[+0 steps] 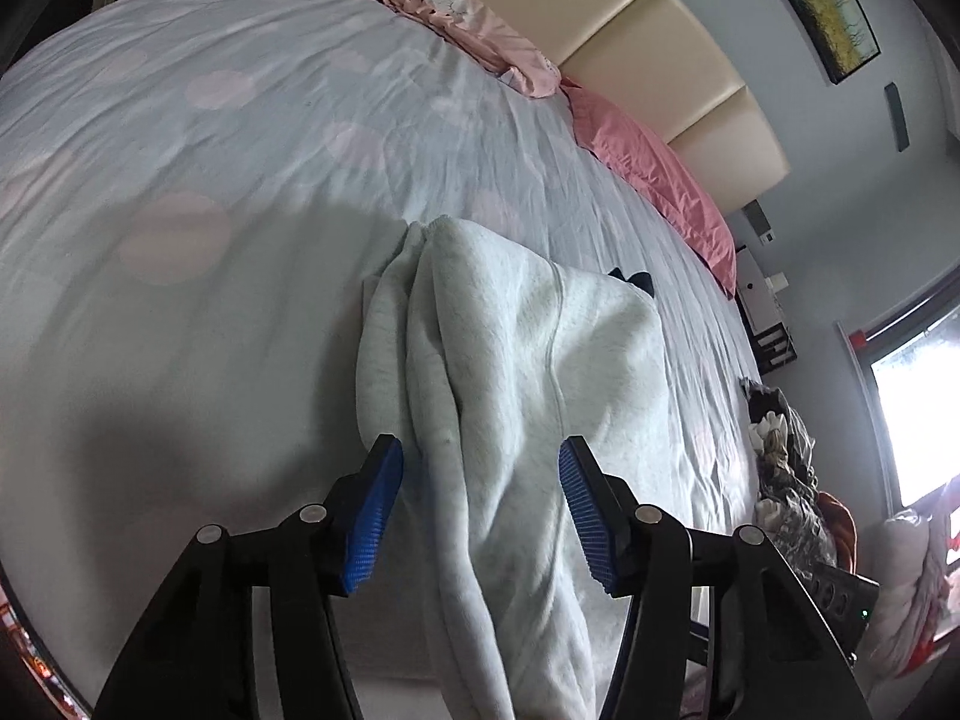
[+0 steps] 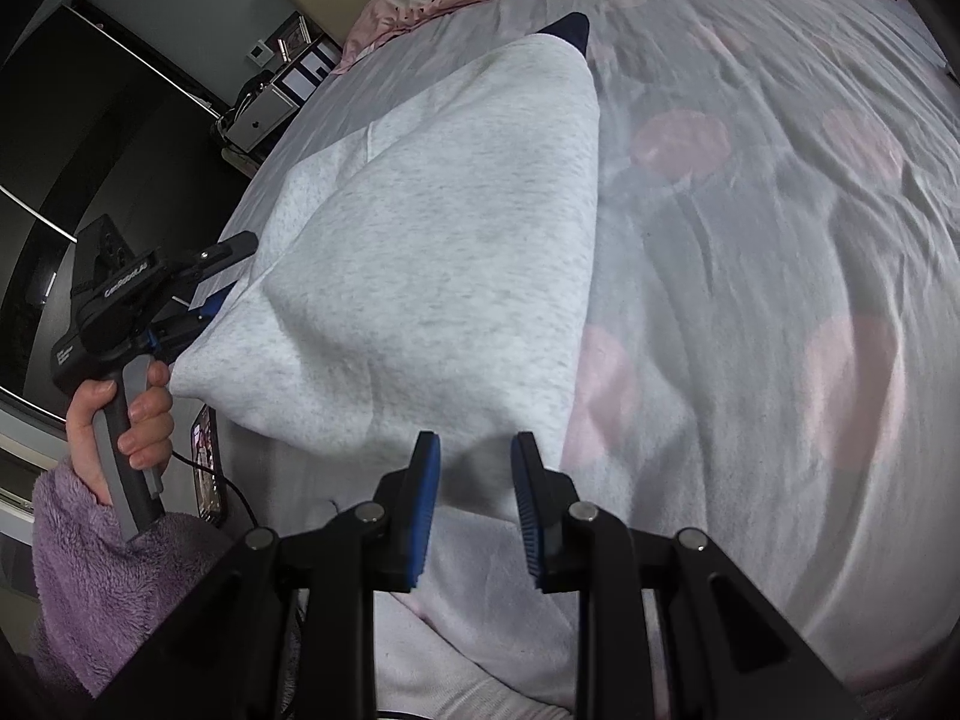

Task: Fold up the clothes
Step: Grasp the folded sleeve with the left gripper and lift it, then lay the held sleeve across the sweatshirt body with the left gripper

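A light grey sweatshirt (image 1: 510, 348) lies bunched on the bed, with a dark navy piece (image 1: 630, 279) showing at its far end. My left gripper (image 1: 480, 450) has a thick ridge of the cloth filling the gap between its blue pads. In the right wrist view the sweatshirt (image 2: 432, 228) is lifted like a tent off the duvet. Its left corner runs into my left gripper (image 2: 222, 282), held by a hand (image 2: 144, 414) in a purple fleece sleeve. My right gripper (image 2: 474, 444) pinches the near hem between its pads.
The bed's pale duvet (image 1: 210, 180) with pink dots spreads to the left and far side. Pink pillows (image 1: 654, 180) line a cream headboard (image 1: 660, 60). A pile of other clothes (image 1: 786, 480) sits at the bed's right edge. Dark furniture (image 2: 90, 120) stands beyond the bed.
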Tool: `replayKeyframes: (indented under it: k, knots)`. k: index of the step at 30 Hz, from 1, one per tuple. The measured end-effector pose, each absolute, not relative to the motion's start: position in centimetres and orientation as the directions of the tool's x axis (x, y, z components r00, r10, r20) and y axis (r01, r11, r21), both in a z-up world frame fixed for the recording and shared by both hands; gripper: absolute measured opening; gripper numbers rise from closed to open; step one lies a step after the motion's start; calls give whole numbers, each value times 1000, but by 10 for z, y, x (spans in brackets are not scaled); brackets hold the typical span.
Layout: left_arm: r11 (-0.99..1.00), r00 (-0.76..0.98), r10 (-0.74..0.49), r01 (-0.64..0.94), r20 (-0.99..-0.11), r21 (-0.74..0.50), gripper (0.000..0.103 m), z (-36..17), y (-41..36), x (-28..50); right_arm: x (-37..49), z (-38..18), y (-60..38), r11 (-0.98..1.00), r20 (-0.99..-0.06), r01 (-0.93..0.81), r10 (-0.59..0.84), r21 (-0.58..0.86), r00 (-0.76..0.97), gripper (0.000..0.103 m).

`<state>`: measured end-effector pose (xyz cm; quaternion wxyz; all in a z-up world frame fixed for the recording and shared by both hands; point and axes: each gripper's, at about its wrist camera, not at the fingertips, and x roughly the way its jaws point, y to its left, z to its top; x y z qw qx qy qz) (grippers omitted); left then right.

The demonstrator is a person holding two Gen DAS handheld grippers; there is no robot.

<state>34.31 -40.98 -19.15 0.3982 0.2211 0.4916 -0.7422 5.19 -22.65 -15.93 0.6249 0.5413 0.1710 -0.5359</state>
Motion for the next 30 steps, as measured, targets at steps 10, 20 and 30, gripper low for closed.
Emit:
replayKeyframes:
  k: [10,20,30]
  knots:
    - [-377,-423,-508,892,-750,-248,18,-169,-379,303,50,-167,-230,-180,-805,856,-475,484,355,24]
    - [-298,-512,-394,857,-763,-421,28,-195,-417,315,49,-170,-230,-181,-796,846,-479,501,369,24]
    - [-396,-503,-471,854,-725,-336,12,-155,-405,291,38,-168,-227,-216,-793,838,-503,501,344,24]
